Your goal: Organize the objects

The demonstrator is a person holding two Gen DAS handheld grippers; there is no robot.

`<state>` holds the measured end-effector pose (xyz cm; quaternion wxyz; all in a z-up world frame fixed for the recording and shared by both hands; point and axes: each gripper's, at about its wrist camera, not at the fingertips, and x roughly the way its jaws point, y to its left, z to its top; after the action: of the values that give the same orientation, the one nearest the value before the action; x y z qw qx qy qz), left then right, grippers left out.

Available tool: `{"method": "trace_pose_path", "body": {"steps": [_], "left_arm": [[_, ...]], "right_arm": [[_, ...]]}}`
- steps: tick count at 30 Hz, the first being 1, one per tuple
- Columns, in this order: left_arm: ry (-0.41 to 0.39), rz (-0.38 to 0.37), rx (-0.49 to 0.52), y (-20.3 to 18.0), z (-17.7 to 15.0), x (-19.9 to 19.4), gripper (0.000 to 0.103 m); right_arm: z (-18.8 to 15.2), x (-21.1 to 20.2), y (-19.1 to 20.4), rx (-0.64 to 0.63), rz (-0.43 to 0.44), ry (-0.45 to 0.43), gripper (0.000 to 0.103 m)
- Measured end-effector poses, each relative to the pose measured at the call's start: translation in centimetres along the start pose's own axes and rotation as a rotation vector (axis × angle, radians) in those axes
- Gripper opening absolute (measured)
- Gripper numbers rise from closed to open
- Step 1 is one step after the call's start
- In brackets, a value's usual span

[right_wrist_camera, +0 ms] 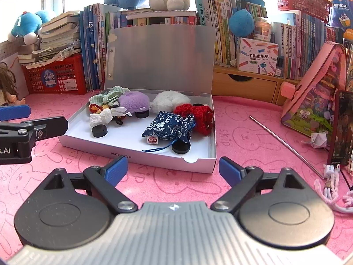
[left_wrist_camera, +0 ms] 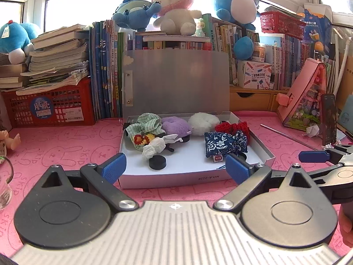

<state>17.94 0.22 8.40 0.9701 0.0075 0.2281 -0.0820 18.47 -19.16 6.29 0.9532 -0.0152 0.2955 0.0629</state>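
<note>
1. Left tool (left_wrist_camera: 175, 166): blue pads spread wide, nothing between them, hovering low over the pink surface (left_wrist_camera: 66, 145) just short of the near edge of the white box (left_wrist_camera: 167, 180).
2. Right tool (right_wrist_camera: 173, 170): likewise wide open and empty, just short of the box's near right corner; its blue pad also visible at the right edge of the left wrist view.
3. White box: open, lid (left_wrist_camera: 176, 79) standing upright against the books at the far edge of the surface, tray lying mid-surface.
4. Inside the tray: green striped cloth (left_wrist_camera: 145, 124) at the far left corner, purple plush (left_wrist_camera: 176, 127) and white pompom (left_wrist_camera: 201, 122) along the far wall, red knit piece (left_wrist_camera: 231, 128) toward the far right, blue patterned pouch (left_wrist_camera: 222, 143) near the right wall, white wrapped bundle (left_wrist_camera: 152, 149) and black disc (left_wrist_camera: 157, 162) toward the near left.
5. Likely step, judged from the layout: closing in on the box to sort or shut away its contents; exact target not clear.
6. To do it well: keep both pads apart until centred on 1 item; come in over the near wall rather than nudging it, since the light tray could slide.
7. For the pouch: watch the loose blue cord near the near wall, prone to snagging.
8. Metal rod (right_wrist_camera: 284, 143) and phone (right_wrist_camera: 340, 128) lying right of the box: best left clear of the right tool's path.
</note>
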Motion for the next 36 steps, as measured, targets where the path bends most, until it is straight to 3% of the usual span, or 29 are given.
{"method": "trace_pose_path", "body": {"steps": [24, 36], "left_arm": [[0.055, 0.054, -0.027, 0.2, -7.8, -2.2, 0.098], [0.096, 0.078, -0.019, 0.3, -9.7, -1.6, 0.098]], "right_arm": [[-6.5, -1.7, 1.6, 0.027, -0.017, 0.026, 0.094], [-8.8, -1.3, 2.2, 0.025, -0.036, 0.057, 0.094]]}}
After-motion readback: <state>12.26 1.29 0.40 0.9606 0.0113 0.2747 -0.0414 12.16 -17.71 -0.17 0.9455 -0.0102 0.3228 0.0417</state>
